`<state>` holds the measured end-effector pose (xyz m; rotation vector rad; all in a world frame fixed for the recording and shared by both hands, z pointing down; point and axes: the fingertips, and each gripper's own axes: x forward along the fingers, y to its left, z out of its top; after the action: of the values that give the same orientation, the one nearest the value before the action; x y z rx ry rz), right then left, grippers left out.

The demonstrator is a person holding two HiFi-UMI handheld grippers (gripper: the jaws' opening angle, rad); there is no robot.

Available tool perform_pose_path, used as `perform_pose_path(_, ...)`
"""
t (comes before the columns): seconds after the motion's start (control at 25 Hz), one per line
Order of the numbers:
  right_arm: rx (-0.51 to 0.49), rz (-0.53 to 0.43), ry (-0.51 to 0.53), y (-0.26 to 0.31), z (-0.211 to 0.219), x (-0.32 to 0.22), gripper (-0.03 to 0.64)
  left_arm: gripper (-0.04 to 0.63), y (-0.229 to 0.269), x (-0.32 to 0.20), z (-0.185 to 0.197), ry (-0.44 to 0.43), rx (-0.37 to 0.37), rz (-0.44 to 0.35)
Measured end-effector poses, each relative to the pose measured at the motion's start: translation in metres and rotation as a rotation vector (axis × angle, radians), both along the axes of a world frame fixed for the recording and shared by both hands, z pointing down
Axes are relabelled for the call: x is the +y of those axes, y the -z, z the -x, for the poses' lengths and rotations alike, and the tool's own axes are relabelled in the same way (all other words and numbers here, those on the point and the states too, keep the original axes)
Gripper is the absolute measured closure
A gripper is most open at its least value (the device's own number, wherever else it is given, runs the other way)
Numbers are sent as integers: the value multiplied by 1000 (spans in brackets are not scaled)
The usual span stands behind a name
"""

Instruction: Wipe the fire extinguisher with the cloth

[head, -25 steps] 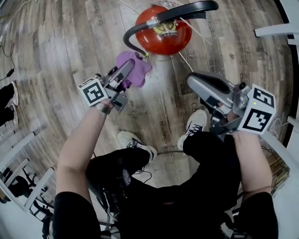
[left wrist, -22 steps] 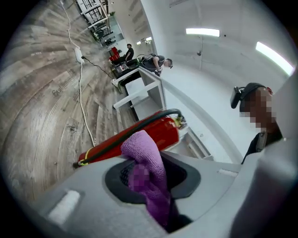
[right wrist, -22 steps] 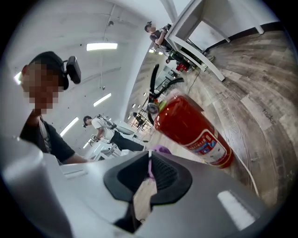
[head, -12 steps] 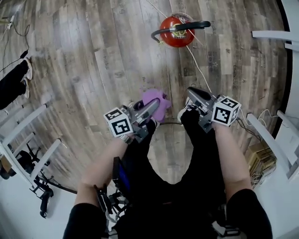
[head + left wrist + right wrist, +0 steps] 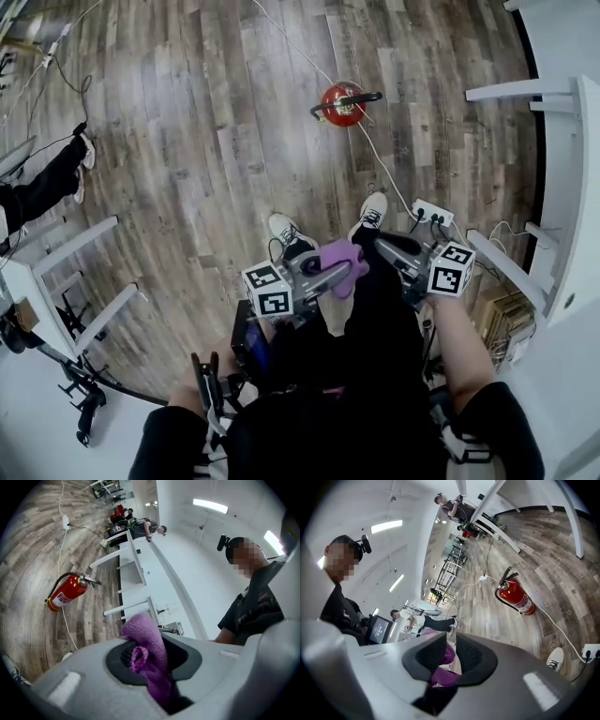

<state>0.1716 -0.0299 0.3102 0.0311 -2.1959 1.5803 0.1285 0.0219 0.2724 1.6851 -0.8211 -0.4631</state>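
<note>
Though partly hidden, cloth point(image 5: 146, 634) pinched in left hand-held gripper point(image 5: 154, 660); right hand-held gripper point(image 5: 450, 660) just opening, empty.

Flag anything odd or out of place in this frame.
Nothing spilled or damaged. One oddity: the fire extinguisher stands alone mid-floor with a white cable running past its base, well away from the cloth clamped in the left gripper.

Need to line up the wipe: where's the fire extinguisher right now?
Head view, upper centre: the red fire extinguisher stands on the wood floor beside a white cable, well ahead of the person's white shoes.
</note>
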Motion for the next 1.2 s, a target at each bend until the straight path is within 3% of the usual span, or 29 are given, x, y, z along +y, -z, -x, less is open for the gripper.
perform_pose_path(0.24, -109, -91, -61, 108, 29, 5, 555, 525, 87, 5, 32, 9, -36, -109)
perform_pose_path(0.44, -187, -175, -105, 171, 71, 27, 554, 525, 137, 26, 69, -98, -65, -196)
perform_pose_path(0.72, -281, -285, -167, 245, 110, 60, 554, 525, 198, 61, 97, -223, -26, -297)
perform_pose_path(1.0, -337, -318, -170, 278, 107, 66, 544, 525, 233, 69, 103, -146, 16, -326)
perform_pose_path(1.2, -393, -354, -87, 305, 87, 78, 505, 525, 254, 72, 87, -82, 21, -322)
